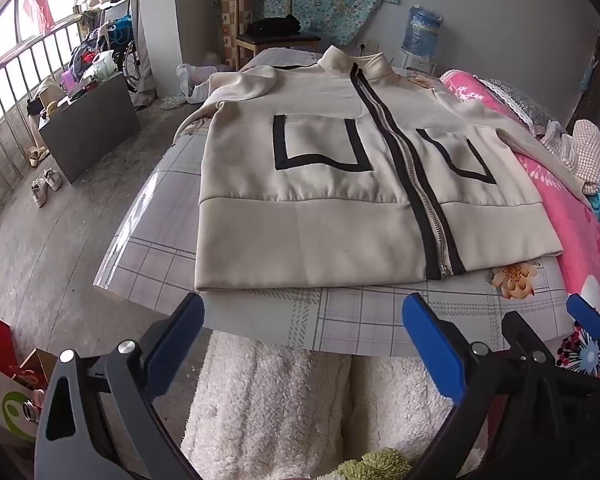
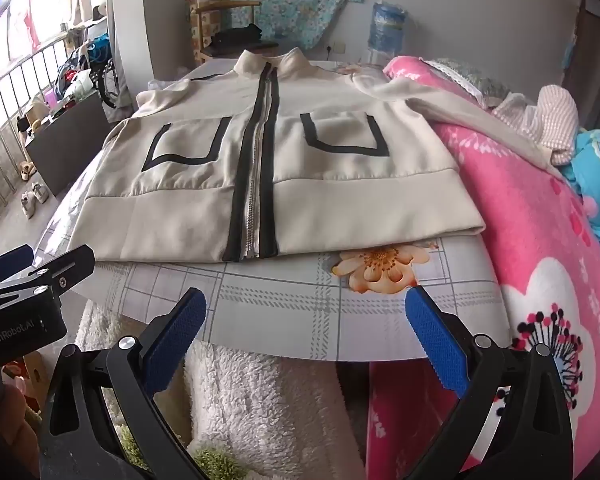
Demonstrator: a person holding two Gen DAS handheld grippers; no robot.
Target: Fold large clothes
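A cream jacket [image 1: 320,184] [image 2: 204,192] with a black-edged zip and two black-outlined pockets lies flat, front up and zipped, on a table with a checked cloth [image 1: 364,320] [image 2: 284,312]. Its collar points away from me and its hem is nearest. The left sleeve is folded across near the collar; the right sleeve [image 2: 452,108] trails onto a pink blanket [image 2: 540,240]. My left gripper [image 1: 302,312] hovers open just short of the hem, with nothing between its blue pads. My right gripper [image 2: 306,308] is also open and empty, beside the left one, near the table's front edge.
The pink flowered blanket [image 1: 572,216] is piled along the table's right side. A white fleece garment [image 1: 276,404] on a person's legs lies below the table edge. A wooden chair [image 1: 260,36], a water bottle [image 1: 422,34], a dark cabinet [image 1: 88,128] and shoes [image 1: 44,186] stand beyond.
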